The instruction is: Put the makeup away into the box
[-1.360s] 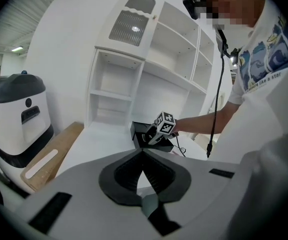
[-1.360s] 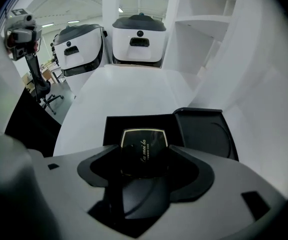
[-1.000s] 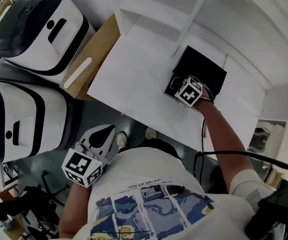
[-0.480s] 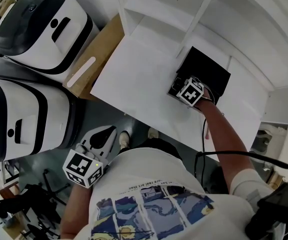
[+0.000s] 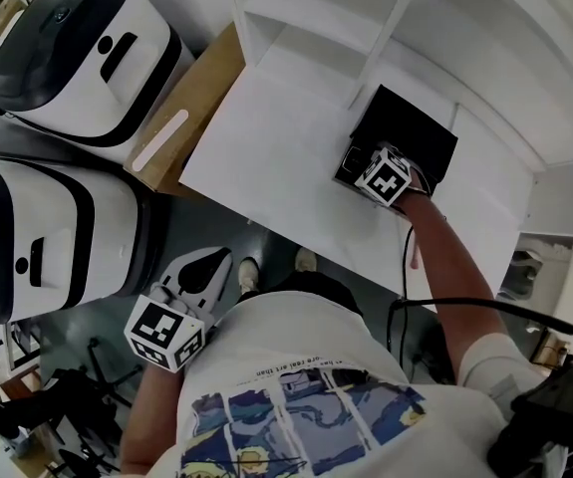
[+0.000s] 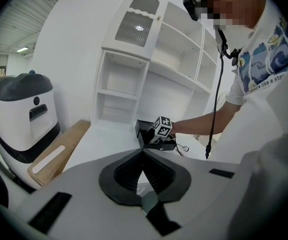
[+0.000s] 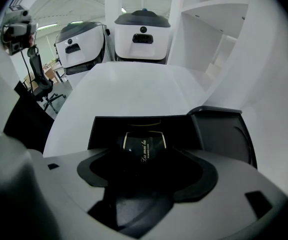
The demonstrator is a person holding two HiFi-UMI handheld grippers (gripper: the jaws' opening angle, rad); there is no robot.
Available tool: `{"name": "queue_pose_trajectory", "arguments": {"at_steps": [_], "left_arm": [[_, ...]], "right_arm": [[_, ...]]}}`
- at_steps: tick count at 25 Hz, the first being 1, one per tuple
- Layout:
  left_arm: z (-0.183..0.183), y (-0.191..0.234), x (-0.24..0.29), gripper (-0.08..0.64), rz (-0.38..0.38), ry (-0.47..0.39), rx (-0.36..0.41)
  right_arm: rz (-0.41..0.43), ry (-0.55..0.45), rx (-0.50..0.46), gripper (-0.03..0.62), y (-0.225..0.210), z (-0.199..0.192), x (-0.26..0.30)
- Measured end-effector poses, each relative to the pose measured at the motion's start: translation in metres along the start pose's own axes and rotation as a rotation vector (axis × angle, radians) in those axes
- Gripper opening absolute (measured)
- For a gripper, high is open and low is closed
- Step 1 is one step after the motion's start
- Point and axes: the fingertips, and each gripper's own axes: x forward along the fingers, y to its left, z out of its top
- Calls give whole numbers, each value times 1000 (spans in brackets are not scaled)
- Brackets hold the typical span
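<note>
Step in hand: lowering the powder compact [image 7: 142,145] into the black box [image 7: 106,126], as I judge it
Right hand-held gripper [image 7: 146,161]: pinching the compact between its jaws, gold-rimmed face up, lettering legible
Where the compact is: centre of the right gripper view, directly over the box's open well and within its walls; whether it touches the bottom I cannot tell
Key relation: the box lies straight ahead of and under the jaws, so the move left is downward and then a release, not sideways
Long axis: the compact looks rounded, with no clear long side; the box's long side runs across the frame, square to the jaws
Left hand-held gripper [image 6: 142,153]: jaws pressed together at the tips, nothing between them
Nearer hand: the right by far; in the head view the left one hangs at the lower left, off the counter [image 5: 266,157] and well apart from the box
What could get in the way: the box's near wall and what seems to be its raised lid [image 7: 229,134] just to the right of the jaws
Around: white shelf unit [image 5: 316,18] along the top of the head view, close behind the box
Further off: tan board [image 5: 191,108] with a white strip at the counter's left edge, two white-and-black machines [image 5: 77,58] at far left
Bare counter: nothing else shows on it
</note>
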Motion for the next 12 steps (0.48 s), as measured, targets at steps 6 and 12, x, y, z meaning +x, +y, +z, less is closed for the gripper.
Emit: {"name": "queue_pose_trajectory", "arguments": {"at_steps": [6,12], "left_arm": [[-2,1,-7,14,-25,-16,11],[1,-1,-8,14,-87,-29,37]], "right_arm": [[-64,-59,31,321,-2,7,-33],[-167,-151,98,198,4,12,-78]]}}
